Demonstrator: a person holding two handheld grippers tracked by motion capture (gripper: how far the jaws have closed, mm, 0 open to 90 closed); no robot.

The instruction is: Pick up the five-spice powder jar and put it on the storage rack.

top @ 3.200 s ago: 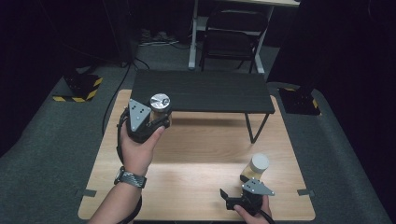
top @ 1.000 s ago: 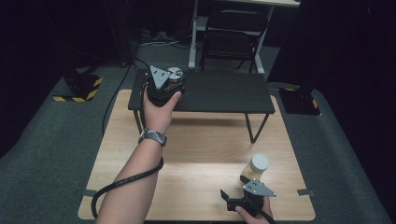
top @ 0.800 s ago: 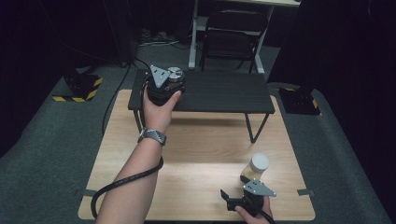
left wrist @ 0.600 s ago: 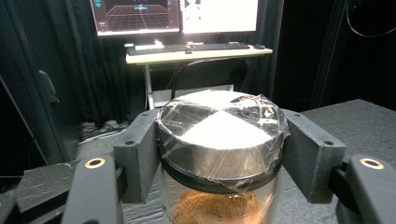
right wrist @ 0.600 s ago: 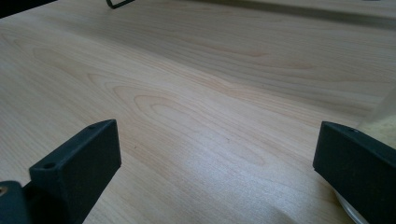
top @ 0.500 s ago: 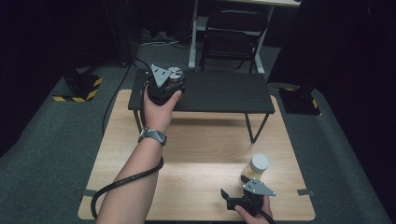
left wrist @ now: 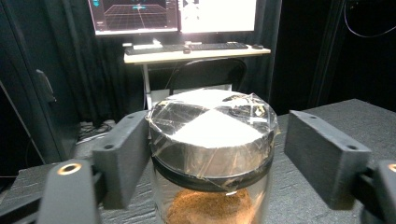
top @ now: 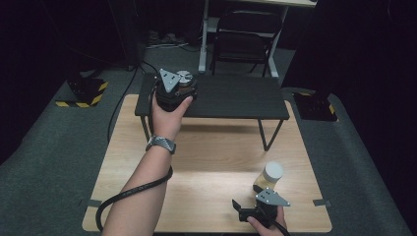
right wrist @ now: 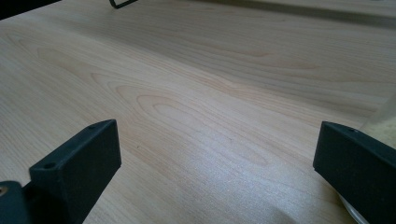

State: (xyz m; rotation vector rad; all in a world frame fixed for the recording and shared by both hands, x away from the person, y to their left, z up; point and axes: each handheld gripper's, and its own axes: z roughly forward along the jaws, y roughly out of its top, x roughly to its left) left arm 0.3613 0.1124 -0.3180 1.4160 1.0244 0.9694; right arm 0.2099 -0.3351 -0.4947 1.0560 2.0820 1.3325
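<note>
A glass jar (left wrist: pixel 212 154) with a silver lid covered in clear tape stands on the black shelf (top: pixel 231 98), at the shelf's 9 o'clock end in the high view. Brown powder shows through its glass wall below the lid. It sits between the jaws of the left gripper (left wrist: pixel 210 163): the left jaw lies against the lid's side, while the right jaw stands clear of it with a gap between, so the jaws are parted and not clamped on the jar.

A second jar (top: pixel 269 178) with a white cap and pale yellowish contents stands on the wooden table (top: pixel 206 162) toward 5 o'clock, just beyond the right gripper (top: pixel 260 209). In the right gripper view its jaws are spread wide over bare wood, and the edge of that jar shows at 3 o'clock, beside the right jaw.

The black shelf is a low stand on thin legs set across the far part of the table. Grey carpet surrounds the table; a folding chair (top: pixel 243 34) and a desk stand at 12 o'clock, and the left gripper view shows monitors (left wrist: pixel 173 14) and a keyboard on that desk.

The left forearm stretches forward from 7 o'clock, a watch (top: pixel 161 143) on the wrist, hand wrapped around the gripper body. The right hand rests low at the near table edge.
</note>
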